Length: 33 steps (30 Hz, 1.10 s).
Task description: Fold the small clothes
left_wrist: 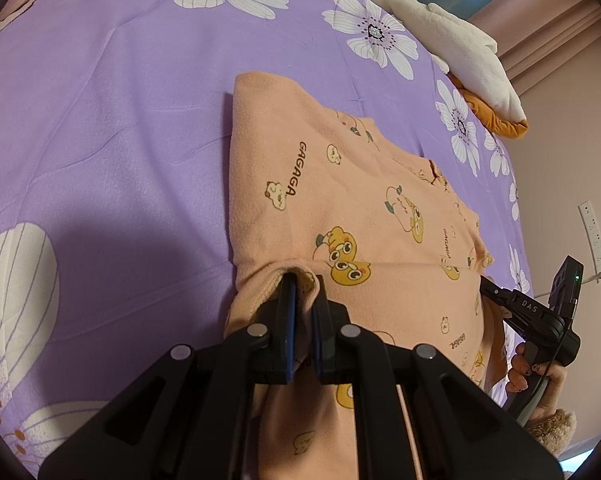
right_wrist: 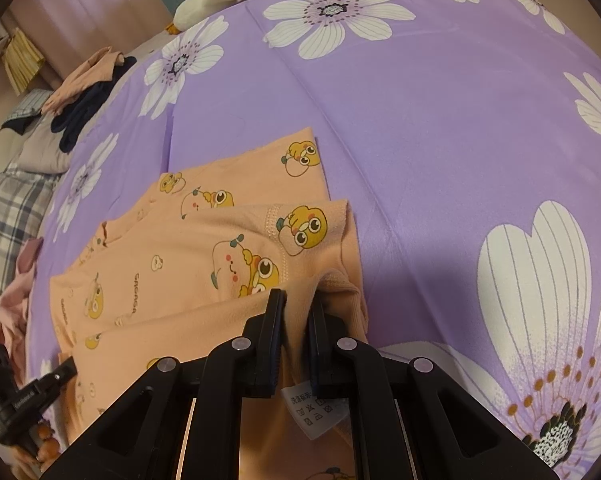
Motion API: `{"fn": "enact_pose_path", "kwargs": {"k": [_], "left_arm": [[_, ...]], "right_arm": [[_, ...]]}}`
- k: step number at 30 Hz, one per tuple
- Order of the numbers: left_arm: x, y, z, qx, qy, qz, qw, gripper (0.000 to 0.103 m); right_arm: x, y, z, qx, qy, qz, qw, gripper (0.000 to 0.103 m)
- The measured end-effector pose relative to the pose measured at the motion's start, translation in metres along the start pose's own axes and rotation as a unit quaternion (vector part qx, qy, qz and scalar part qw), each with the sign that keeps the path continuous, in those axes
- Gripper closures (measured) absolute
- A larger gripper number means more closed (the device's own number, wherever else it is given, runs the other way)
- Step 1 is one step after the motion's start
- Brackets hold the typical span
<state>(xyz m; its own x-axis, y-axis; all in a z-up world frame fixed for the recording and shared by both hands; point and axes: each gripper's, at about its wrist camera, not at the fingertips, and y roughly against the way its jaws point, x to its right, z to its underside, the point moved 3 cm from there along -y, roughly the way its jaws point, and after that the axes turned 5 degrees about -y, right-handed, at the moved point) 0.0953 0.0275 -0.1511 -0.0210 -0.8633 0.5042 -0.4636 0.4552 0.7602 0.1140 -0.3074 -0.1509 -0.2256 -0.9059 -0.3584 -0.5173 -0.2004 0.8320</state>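
Pyjama top (left_wrist: 364, 208), peach with cartoon ducks, lies on the bed (left_wrist: 120, 140) over a purple flowered sheet, its far part flat and its near edge lifted. Both tongs pinch that near edge. Left tongs (left_wrist: 303, 320) are clamped on a gathered bit of cloth at one corner, and right tongs (right_wrist: 296, 328) are clamped on the other corner, where the ribbed hem bunches and a white care label (right_wrist: 314, 412) hangs below the pads. Holding the two corners at once keeps the edge taut between them, so I judge the aim is to carry it over the flat part and lay one straight fold. Both tongs point steeply down at the sheet, which suits a low lift and drag rather than a high swing.

In the right view one layer already lies across another, with a sleeve or flap (right_wrist: 300, 160) showing beyond it, so the garment seems partly folded.

Around it, a white plush toy (left_wrist: 452, 40) lies at the far edge of the bed, well apart from the top. A pile of dark and peach clothes (right_wrist: 88, 92) waits at the bed's edge, and a plaid blanket (right_wrist: 12, 216) lies beyond. Nothing rests on the sheet in the path of the fold. The one snag I see is the bunched hem, which could leave a lumpy crease.
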Motion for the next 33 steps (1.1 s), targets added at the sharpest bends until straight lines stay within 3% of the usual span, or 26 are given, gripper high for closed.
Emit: {"fn": "enact_pose_path", "kwargs": {"k": [14, 20, 22, 24, 26, 29, 31, 33], "left_arm": [[0.001, -0.001, 0.0, 0.001, 0.008, -0.011, 0.9999, 0.093], [0.002, 0.0, -0.001, -0.005, 0.023, -0.017, 0.9996, 0.093], [0.002, 0.0, -0.001, -0.004, 0.023, -0.02, 0.9995, 0.093], [0.001, 0.002, -0.002, -0.004, 0.034, -0.016, 0.9993, 0.093], [-0.001, 0.002, -0.002, -0.005, 0.049, -0.007, 0.9988, 0.095], [0.0, 0.007, -0.003, -0.007, 0.059, 0.0, 0.9982, 0.091], [0.005, 0.015, -0.002, -0.006, 0.058, 0.002, 0.9983, 0.082], [0.014, 0.03, 0.004, -0.006, 0.049, -0.004, 0.9988, 0.06]], "right_arm": [[0.0, 0.0, 0.0, 0.005, 0.001, -0.002, 1.0, 0.096], [-0.007, 0.009, 0.004, 0.025, 0.011, 0.019, 0.999, 0.095], [-0.01, 0.014, 0.004, 0.028, 0.022, 0.027, 0.999, 0.088], [-0.014, 0.022, 0.005, 0.029, 0.034, 0.021, 0.999, 0.06], [-0.015, 0.03, 0.006, 0.037, 0.041, 0.024, 0.998, 0.046], [-0.015, 0.044, 0.008, 0.049, 0.057, 0.029, 0.997, 0.046], [-0.012, 0.051, 0.009, 0.053, 0.062, 0.033, 0.996, 0.046], [-0.006, 0.059, 0.011, 0.054, 0.063, 0.037, 0.996, 0.046]]}}
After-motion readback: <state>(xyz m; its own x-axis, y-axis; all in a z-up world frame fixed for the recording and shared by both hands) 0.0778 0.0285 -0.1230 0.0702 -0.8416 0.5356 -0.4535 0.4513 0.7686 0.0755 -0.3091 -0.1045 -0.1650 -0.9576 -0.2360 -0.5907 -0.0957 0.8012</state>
